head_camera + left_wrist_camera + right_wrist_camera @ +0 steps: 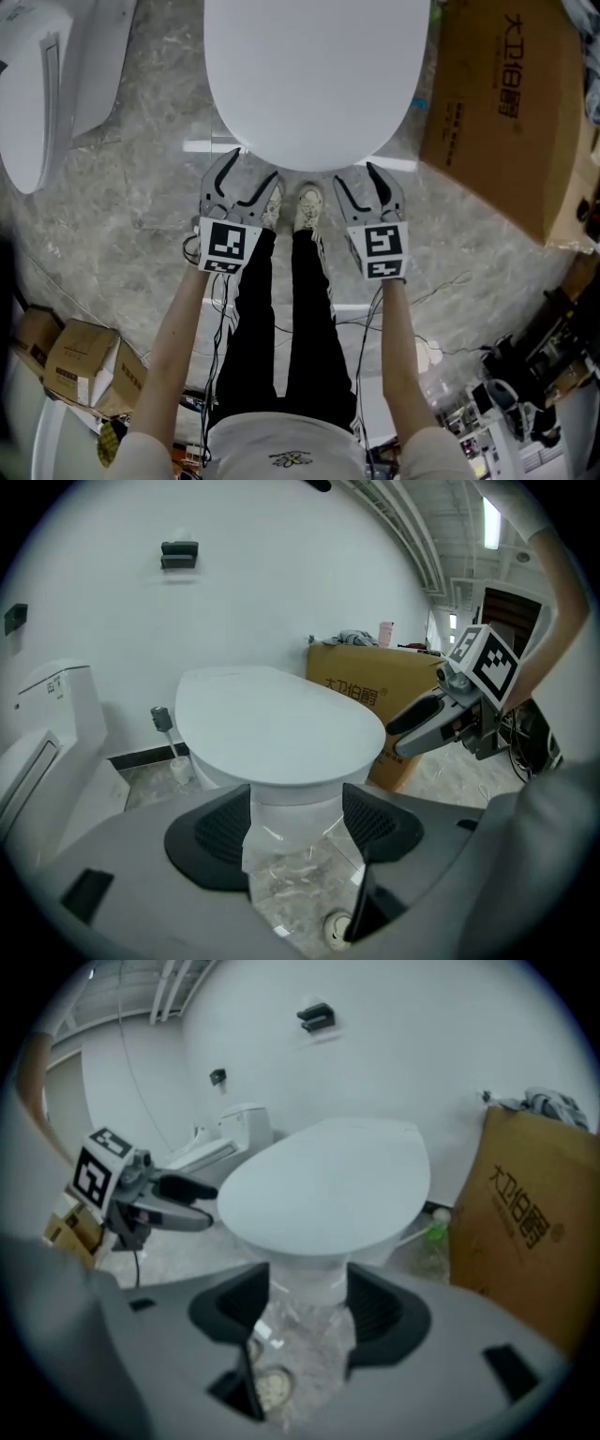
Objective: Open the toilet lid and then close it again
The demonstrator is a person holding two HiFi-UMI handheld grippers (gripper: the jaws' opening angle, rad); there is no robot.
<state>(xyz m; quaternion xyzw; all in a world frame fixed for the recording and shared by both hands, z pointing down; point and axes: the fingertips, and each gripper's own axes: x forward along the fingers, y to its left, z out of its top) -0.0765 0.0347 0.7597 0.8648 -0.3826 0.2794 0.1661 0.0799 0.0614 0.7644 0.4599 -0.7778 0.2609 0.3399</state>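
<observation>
At the front of the toilet, both forearms reach forward and down, roughly parallel, one on each side of the person's legs. The left tongs (251, 169) are released: the jaws stand apart with nothing between them, and the tips point at the front rim of the toilet lid (314, 75), near it but not touching. The right tongs (356, 174) are in the same condition, jaws apart and empty, level with the left pair. Through the gap of each pair, its own view shows the bowl's pedestal, with the lid's rim just above.

The lid lies flat on the bowl, fully closed.

The person's shoes (292, 206) stand on the marble floor (141, 197) between the two tongs. A large cardboard box (506, 112) stands just beside the toilet on the right. A second toilet (37, 84) stands well apart on the left. A toilet brush (164, 726) stands by the wall, left of the bowl. Cables (422, 300) lie on the floor around the person's legs. Small boxes (80, 361) sit at the rear left.
</observation>
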